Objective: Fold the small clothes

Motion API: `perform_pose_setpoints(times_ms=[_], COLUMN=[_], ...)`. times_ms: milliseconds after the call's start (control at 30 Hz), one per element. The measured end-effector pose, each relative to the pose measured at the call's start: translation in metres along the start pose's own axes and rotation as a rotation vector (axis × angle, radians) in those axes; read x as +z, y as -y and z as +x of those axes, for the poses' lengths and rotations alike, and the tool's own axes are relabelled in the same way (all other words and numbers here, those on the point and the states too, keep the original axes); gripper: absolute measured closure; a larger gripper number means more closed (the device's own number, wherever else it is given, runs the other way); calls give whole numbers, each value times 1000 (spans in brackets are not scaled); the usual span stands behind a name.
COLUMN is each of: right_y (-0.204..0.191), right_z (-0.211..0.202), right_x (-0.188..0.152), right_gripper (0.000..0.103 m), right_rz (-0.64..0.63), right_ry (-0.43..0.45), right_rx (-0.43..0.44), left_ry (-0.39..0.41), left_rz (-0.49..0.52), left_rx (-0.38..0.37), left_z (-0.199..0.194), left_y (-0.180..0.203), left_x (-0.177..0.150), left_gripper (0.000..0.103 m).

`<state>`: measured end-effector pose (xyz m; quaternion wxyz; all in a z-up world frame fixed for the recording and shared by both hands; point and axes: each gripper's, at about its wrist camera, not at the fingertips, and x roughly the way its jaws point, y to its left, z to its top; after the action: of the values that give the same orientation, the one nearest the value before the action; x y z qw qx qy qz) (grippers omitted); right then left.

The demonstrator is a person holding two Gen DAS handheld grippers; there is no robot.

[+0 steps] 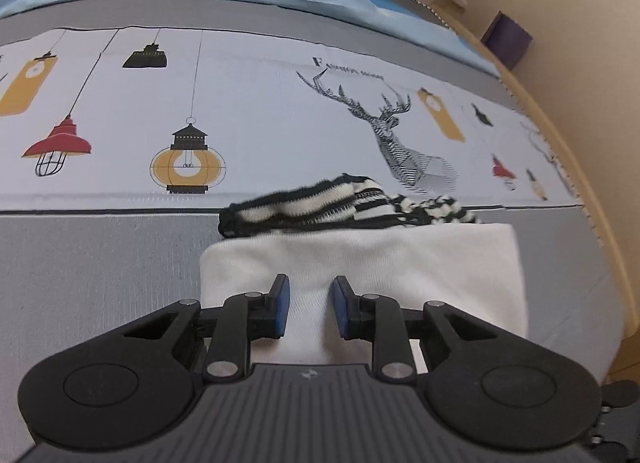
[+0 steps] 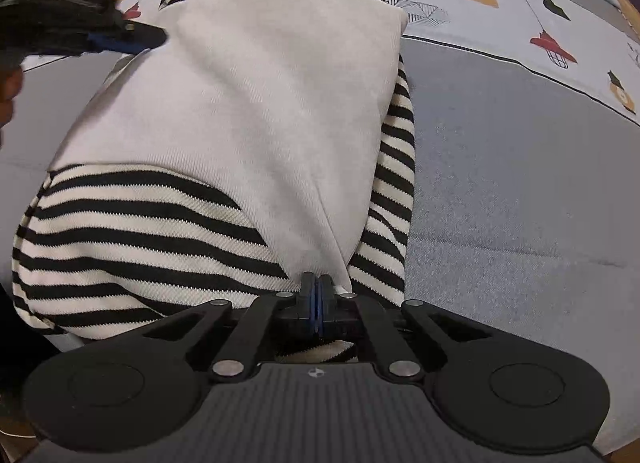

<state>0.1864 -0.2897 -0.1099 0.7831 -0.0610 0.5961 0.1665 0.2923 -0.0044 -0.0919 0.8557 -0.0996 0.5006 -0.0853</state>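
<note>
Black-and-white striped knit garment with white cotton panel (image 2: 248, 111) mid-frame on my grey printed sheet (image 2: 500, 167), my right gripper (image 2: 319, 287) clamped on its white hem, my left gripper (image 1: 309, 305) parted above white fabric, gripping nothing.

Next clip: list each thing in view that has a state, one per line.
Striped garment: lying on the bed, white panel folded over its stripes.
White panel: doubled over, one corner pinched.
Left claw: open over the white panel.
Right claw: shut on the white panel's corner.
</note>
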Motion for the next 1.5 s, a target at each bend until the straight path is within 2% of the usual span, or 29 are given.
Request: perform_pose_setpoints(times_ms=[133, 233, 300, 400, 533, 633, 667, 700, 733, 767, 800, 867, 900, 933, 967, 1033, 1100, 1167, 1233, 1300, 1367, 1500], right_y=[0, 0, 3, 18, 38, 48, 48, 46, 45, 41, 39, 40, 39, 39, 39, 42, 49, 57, 59, 63, 67, 80], right_z=[1, -1, -2, -12, -45, -65, -66, -65, -62, -57, -50, -30, -19, -8, 3, 15, 15, 7, 2, 0, 7, 13], right_x=[-1, -1, 1, 8, 17, 25, 30, 36, 42, 49, 56, 66, 70, 72, 73, 71, 68, 64, 58, 54, 48, 35], right_gripper=[103, 103, 103, 103, 102, 102, 102, 102, 101, 100, 97, 89, 86, 86, 86, 86, 81, 80, 72, 51, 42, 40], right_rz=[2, 8, 26, 123, 258, 355, 371, 370, 362, 352, 352, 384, 397, 406, 413, 431, 452, 464, 456, 435, 414, 455], right_ry=[3, 3, -1, 30, 195, 343, 381, 407, 420, 430, 433, 405, 372, 329, 280, 217, 202, 220, 222, 202, 155, 102], right_rx=[-3, 1, 12, 61, 149, 190, 192, 194, 192, 187, 186, 193, 183, 152, 105, 24, -18, 18, 79, 147, 179, 212], left_ry=[3, 15, 27, 35, -15, -106, -164, -217, -207, -190, -193, -206, -189, -152, -109, -64, -83, -124, -173, -208, -225, -247], left_rz=[-14, 14, 19, 66, 234, 372, 423, 532, 647, 689, 663, 515, 437, 377, 313, 178, 34, -87, -166, -218, -249, -283], left_rx=[2, 15, 14, -61, -126, -226, -222, -164, -122, -120, -139, -188, -205, -200, -185, -147, -104, -87, -102, -122, -139, -160], left_z=[14, 8, -6, -43, -85, -85, -75, -63, -59, -60, -61, -63, -66, -70, -74, -72, -60, -44, -26, -13, -1, 23], left_y=[-6, -2, 2, 3, 20, 37, 43, 54, 65, 69, 68, 53, 45, 37, 29, 9, -12, -27, -37, -39, -39, -42], left_x=[-1, -1, -1, -5, -30, -67, -79, -94, -105, -108, -105, -90, -81, -74, -67, -52, -40, -32, -25, -24, -23, -21], left_gripper=[71, 70, 70, 66, 65, 65, 64, 64, 62, 60, 58, 57, 57, 50, 40, 34, 33, 32, 29, 24, 15, 13])
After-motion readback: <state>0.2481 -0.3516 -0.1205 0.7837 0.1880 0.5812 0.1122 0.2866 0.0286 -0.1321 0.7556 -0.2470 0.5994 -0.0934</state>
